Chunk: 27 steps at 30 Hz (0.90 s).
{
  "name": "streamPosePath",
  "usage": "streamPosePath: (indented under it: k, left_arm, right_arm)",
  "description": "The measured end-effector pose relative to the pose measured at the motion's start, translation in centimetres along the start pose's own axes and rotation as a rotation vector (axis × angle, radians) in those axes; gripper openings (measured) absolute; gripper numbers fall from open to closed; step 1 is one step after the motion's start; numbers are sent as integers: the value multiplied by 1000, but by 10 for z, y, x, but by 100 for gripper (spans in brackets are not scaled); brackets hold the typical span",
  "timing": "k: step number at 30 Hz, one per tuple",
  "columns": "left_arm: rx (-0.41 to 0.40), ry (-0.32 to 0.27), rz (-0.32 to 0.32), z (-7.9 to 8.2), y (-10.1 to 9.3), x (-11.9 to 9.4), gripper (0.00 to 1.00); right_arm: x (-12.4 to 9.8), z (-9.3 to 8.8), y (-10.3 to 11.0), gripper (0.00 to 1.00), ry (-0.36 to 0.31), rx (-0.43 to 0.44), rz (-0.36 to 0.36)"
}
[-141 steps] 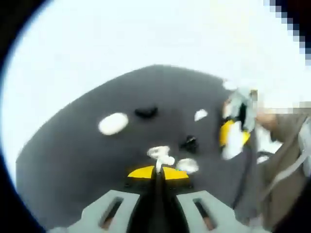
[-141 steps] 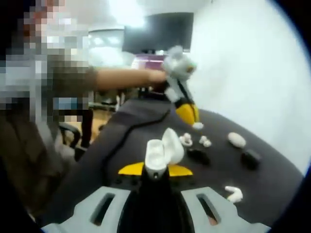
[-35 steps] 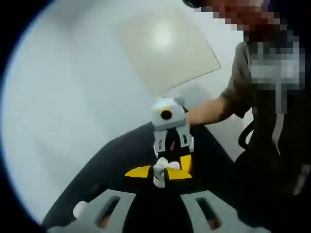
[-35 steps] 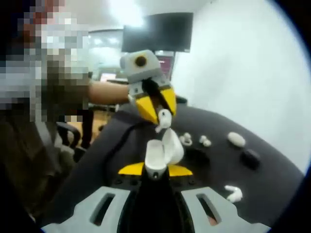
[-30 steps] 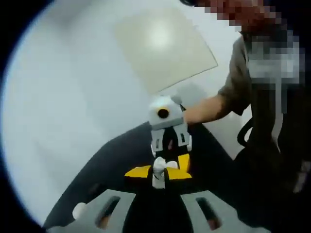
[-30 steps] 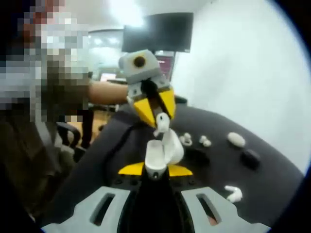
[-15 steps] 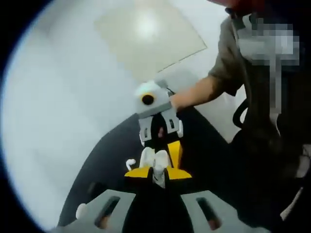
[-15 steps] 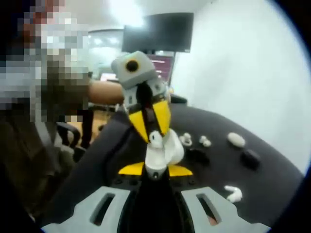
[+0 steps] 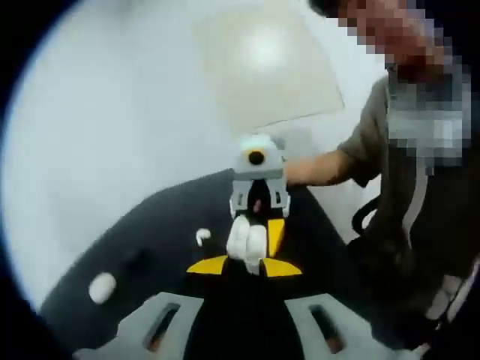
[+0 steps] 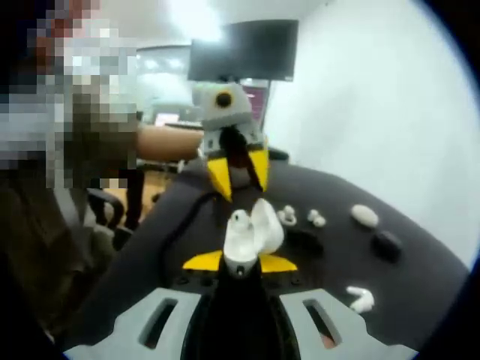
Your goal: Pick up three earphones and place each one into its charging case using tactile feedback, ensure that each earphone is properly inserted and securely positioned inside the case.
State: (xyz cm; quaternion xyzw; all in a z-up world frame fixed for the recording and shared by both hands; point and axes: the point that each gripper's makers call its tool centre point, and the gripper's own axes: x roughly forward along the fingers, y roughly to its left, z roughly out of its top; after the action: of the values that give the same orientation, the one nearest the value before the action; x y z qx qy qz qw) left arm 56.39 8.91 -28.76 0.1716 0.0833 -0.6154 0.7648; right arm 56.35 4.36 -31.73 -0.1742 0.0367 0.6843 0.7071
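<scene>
Black table (image 10: pixel 420 262) holds a loose white earphone (image 10: pixel 361 299), a closed white case (image 10: pixel 365 216) and a dark case (image 10: pixel 388 244). Right gripper (image 10: pixel 240 264) is clenched on the open white charging case (image 10: pixel 251 232), an earbud seated in it. Left gripper (image 10: pixel 238 180) hangs above it, jaws parted and empty. Hold the case steady; press the bud to confirm seating.

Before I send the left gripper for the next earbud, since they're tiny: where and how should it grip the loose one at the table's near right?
Judging from the right gripper view, pinch the white earphone across its thin stem, descending from above: it lies flat on the black table, with open surface around it.
</scene>
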Motion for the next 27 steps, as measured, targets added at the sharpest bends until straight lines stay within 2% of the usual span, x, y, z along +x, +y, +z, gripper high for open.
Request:
streamPosePath:
  k: [2, 4, 5, 7, 9, 11, 13, 17, 19, 21, 27]
  left_arm:
    - [-123, 7, -49, -10, -2, 1, 19]
    - [-203, -7, -76, -12, -3, 6, 26]
    - [-214, -12, -87, -12, -4, 9, 27]
    - [-227, -4, -66, -14, -1, 18, 25]
    - [-202, 33, -49, -19, 0, 27, 20]
    - [-199, 54, -68, -21, -4, 35, 19]
    - [-186, 50, -92, -19, -8, 39, 19]
    - [-199, 21, -92, -8, -8, 42, 19]
    - [-150, 52, -84, -9, -7, 45, 19]
    - [-133, 69, -89, -9, -7, 48, 18]
    - [-109, 35, -115, -7, -14, 53, 14]
  right_arm:
    - [0, 0, 0, 18, 0, 4, 1]
    - [0, 0, 0, 18, 0, 7, 2]
    - [0, 0, 0, 18, 0, 7, 2]
    - [0, 0, 0, 18, -1, 13, 2]
    - [0, -1, 0, 18, -2, 17, 3]
    - [0, -1, 0, 18, -3, 21, 5]
    - [0, -1, 0, 18, -4, 26, 7]
    - [0, -1, 1, 18, -5, 26, 9]
    - [0, -1, 1, 18, -6, 28, 11]
    - [-1, -1, 1, 18, -6, 29, 11]
    - [-2, -1, 1, 18, -4, 34, 9]
